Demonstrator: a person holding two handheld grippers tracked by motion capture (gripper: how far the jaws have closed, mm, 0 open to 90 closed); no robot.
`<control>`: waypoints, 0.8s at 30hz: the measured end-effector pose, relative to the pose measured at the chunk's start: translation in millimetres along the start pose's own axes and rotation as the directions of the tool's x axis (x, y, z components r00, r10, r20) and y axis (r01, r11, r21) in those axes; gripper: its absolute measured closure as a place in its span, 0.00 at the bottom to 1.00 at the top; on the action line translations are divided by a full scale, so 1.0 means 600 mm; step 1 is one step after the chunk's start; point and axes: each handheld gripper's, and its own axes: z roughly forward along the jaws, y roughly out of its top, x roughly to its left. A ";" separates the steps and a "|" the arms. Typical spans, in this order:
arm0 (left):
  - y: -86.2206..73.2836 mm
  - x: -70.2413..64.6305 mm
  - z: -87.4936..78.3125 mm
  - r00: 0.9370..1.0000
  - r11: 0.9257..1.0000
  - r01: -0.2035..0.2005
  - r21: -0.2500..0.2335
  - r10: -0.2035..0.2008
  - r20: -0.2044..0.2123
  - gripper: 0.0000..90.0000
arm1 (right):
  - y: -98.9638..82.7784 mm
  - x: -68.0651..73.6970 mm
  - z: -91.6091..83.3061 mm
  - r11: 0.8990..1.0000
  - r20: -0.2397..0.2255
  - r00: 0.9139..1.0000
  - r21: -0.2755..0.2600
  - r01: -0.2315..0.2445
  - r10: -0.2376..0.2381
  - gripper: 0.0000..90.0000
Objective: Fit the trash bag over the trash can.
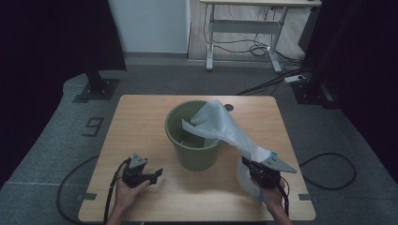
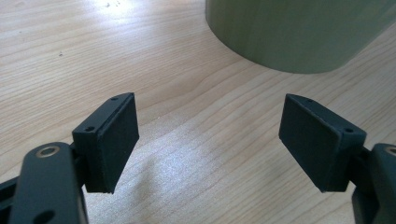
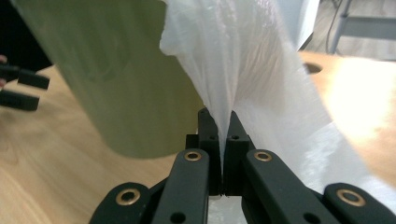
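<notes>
Our right gripper [image 3: 223, 140] has its jaws pinched on the white bag [image 3: 243, 70], which rises from them over the rim of the green bin [image 1: 193, 140]. Our left gripper [image 2: 208, 140] hovers wide apart above the pale wooden table [image 1: 141, 122], bin just beyond; grey carpet [image 1: 61, 122] surrounds.

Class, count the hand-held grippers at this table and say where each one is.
2. The left hand-held gripper rests open on the wooden table, left of the round green plastic bucket; the right hand-held gripper is shut on the white plastic bag.
</notes>
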 end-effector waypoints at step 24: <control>0.096 -0.057 -0.123 1.000 0.974 -0.008 -0.225 0.005 -0.011 0.26 | 0.142 0.001 -0.014 0.988 -0.012 0.996 -0.125 0.091 -0.093 0.98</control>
